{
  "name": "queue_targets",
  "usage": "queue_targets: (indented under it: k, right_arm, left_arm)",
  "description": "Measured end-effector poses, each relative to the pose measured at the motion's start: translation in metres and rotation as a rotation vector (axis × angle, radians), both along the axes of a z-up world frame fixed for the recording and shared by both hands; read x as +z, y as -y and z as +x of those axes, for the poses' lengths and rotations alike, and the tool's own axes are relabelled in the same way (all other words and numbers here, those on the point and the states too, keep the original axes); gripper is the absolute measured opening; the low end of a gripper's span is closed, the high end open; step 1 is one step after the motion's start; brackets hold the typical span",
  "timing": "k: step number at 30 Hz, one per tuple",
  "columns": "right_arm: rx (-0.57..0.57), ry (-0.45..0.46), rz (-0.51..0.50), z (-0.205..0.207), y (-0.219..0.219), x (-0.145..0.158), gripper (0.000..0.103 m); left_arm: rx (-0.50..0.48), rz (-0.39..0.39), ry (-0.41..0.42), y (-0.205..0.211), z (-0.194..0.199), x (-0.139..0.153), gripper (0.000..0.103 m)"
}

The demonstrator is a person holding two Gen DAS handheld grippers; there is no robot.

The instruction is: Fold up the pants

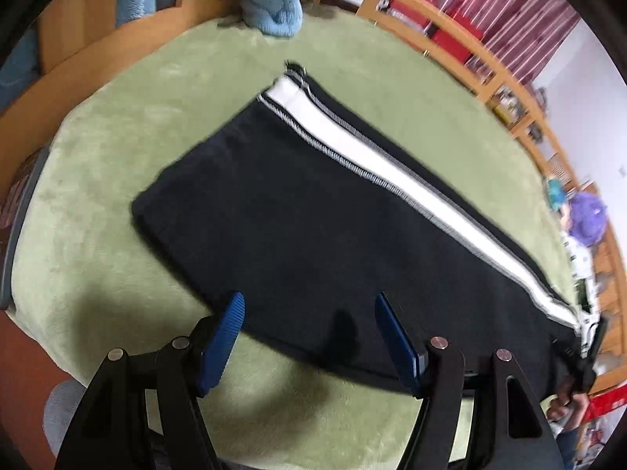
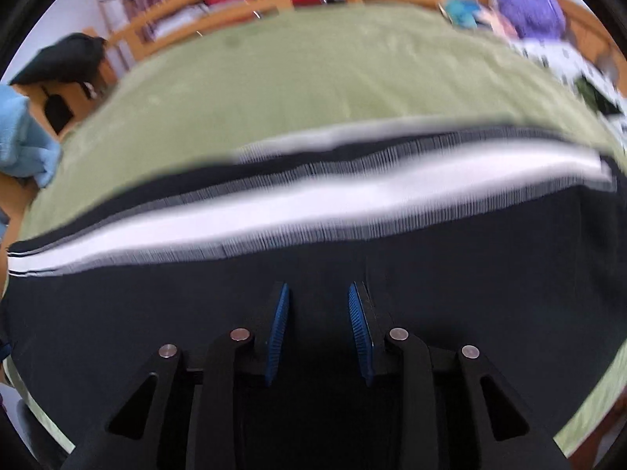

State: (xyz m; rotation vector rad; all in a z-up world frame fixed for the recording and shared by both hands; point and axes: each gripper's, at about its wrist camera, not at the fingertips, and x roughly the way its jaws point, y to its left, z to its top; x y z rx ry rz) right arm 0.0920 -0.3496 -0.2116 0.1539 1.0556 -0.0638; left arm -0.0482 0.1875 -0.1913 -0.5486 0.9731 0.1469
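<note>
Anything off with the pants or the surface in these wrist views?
Nothing stands out. The black pants lie flat on the green blanket, white side stripe running straight along the far edge. No bunching or spills visible, though the right wrist view is blurred.

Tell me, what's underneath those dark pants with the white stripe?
A fuzzy green blanket lies under the pants and shows all around them. What the pants cover, and any layers folded beneath, cannot be seen.
</note>
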Motion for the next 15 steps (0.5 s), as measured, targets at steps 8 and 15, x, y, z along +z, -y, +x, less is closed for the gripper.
queue_targets:
  k: [8,15]
  right_arm:
    - [-0.088,0.028,0.106,-0.044,-0.007,0.02,0.033]
    - [-0.117,0.021,0.085,-0.056,-0.022,0.028,0.033]
  left_arm:
    - [0.123,-0.094,0.093,-0.047,-0.014,-0.005,0.066]
    - [0.159,-0.125,0.111,-0.06,0.011,-0.015,0.006]
